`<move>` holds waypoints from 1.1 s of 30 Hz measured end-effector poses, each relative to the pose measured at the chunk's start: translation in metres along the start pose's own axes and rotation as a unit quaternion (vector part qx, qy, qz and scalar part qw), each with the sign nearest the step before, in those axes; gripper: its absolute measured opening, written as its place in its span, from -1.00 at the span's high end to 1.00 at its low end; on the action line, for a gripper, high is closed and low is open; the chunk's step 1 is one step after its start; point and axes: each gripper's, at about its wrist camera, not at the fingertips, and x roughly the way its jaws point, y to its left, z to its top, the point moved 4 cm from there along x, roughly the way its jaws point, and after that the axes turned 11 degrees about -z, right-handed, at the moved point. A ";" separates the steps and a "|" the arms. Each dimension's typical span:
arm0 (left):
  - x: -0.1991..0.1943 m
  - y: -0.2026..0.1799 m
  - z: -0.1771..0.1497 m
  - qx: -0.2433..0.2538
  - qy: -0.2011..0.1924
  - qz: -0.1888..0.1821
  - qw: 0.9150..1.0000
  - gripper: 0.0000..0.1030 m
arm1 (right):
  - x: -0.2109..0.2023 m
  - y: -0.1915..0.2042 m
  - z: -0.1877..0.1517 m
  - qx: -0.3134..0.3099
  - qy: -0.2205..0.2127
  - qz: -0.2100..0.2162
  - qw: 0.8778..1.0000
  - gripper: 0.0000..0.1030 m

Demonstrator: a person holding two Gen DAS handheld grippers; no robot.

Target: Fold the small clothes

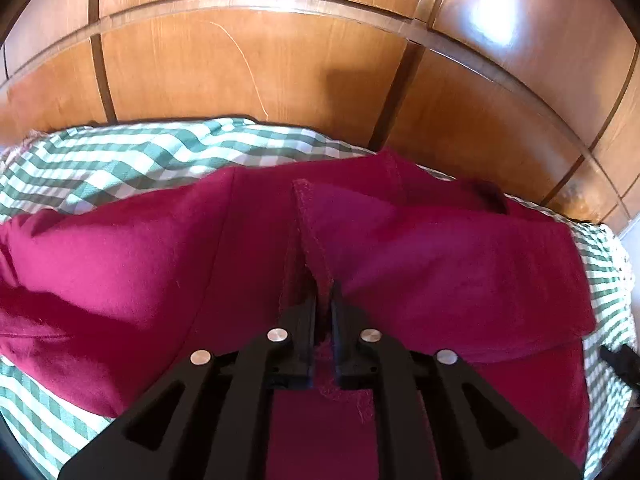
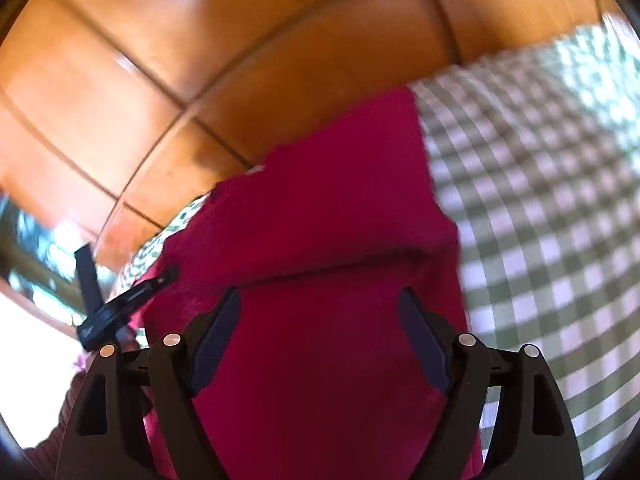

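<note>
A crimson garment (image 1: 420, 260) lies partly folded on a green-and-white checked cloth (image 1: 120, 160). My left gripper (image 1: 323, 300) is shut on a hemmed edge of the garment, which bunches up between its fingers. In the right wrist view, my right gripper (image 2: 320, 304) is open, its fingers spread wide just above the same crimson garment (image 2: 332, 216), holding nothing. The left gripper (image 2: 120, 304) shows at the left of the right wrist view, at the garment's edge. This view is blurred.
A polished wooden panelled wall or headboard (image 1: 260, 60) rises right behind the checked cloth (image 2: 540, 200). The cloth's edge drops off at the far right in the left wrist view, where a bit of the right gripper (image 1: 620, 360) shows.
</note>
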 end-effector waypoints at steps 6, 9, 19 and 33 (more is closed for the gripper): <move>-0.009 0.007 0.002 -0.016 -0.005 -0.013 1.000 0.25 | 0.031 0.023 0.007 -0.046 0.002 -0.085 0.995 -0.54; -0.022 0.028 -0.003 -0.061 -0.010 -0.033 0.998 0.19 | 0.064 0.025 -0.014 -0.089 0.017 -0.138 0.986 -0.63; -0.015 0.044 0.040 -0.110 0.000 -0.102 0.989 -0.06 | 0.062 0.032 -0.031 -0.133 -0.020 -0.172 0.976 -0.84; 0.017 0.036 0.036 -0.034 0.001 0.014 0.999 0.39 | 0.070 0.037 -0.030 -0.137 -0.025 -0.166 0.976 -0.92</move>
